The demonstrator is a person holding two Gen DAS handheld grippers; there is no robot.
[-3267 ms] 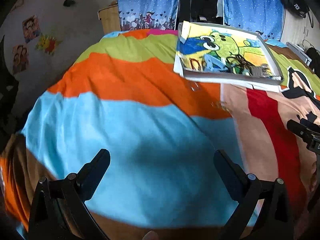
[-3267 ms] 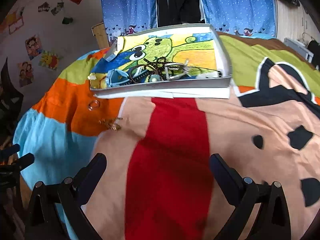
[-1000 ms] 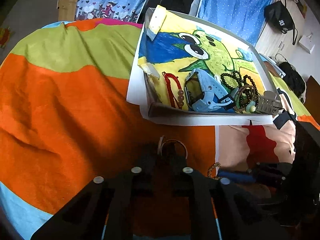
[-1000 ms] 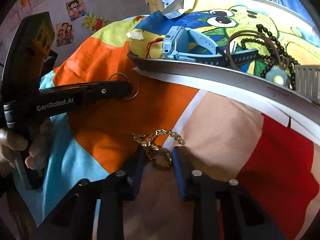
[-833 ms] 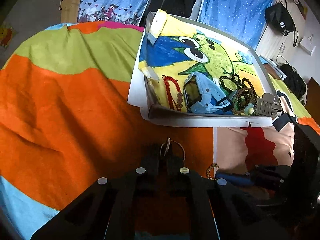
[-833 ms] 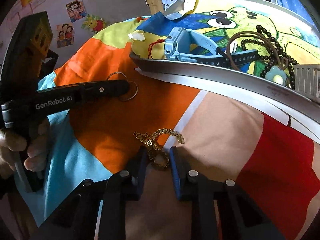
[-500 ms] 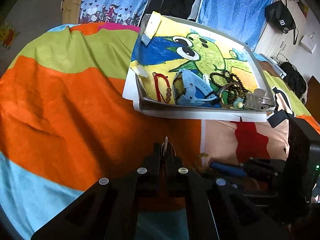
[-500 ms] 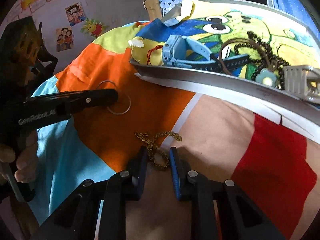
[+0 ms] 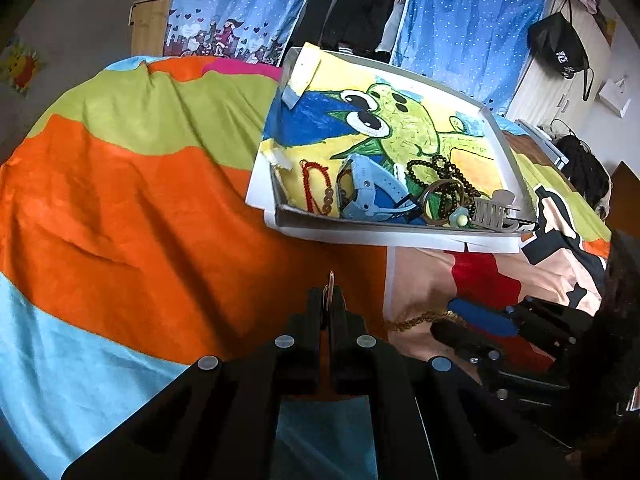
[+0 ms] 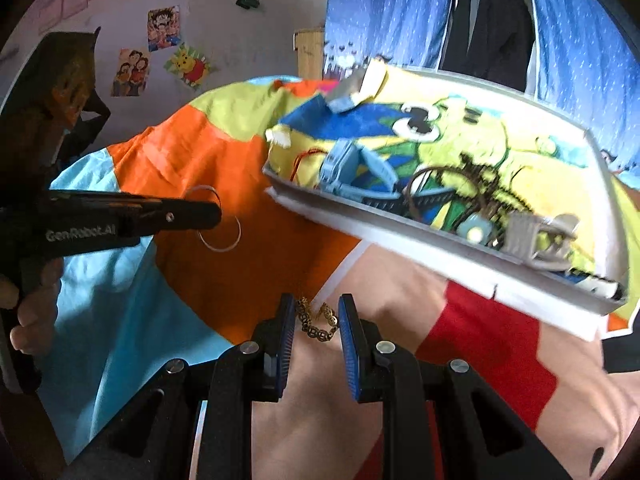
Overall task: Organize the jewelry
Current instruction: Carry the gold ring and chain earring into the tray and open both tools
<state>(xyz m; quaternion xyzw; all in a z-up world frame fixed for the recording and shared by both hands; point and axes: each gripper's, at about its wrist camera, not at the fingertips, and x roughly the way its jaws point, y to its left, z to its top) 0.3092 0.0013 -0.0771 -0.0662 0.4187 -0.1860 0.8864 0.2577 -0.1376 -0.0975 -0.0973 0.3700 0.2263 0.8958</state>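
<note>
Right wrist view: thin ring (image 10: 219,220) face-on, left wrist view: edge-on.

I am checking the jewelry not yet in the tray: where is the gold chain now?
In the right wrist view the gold chain hangs between the pads of the right tool, low at the centre, above the bedspread and just short of the tray.
</note>
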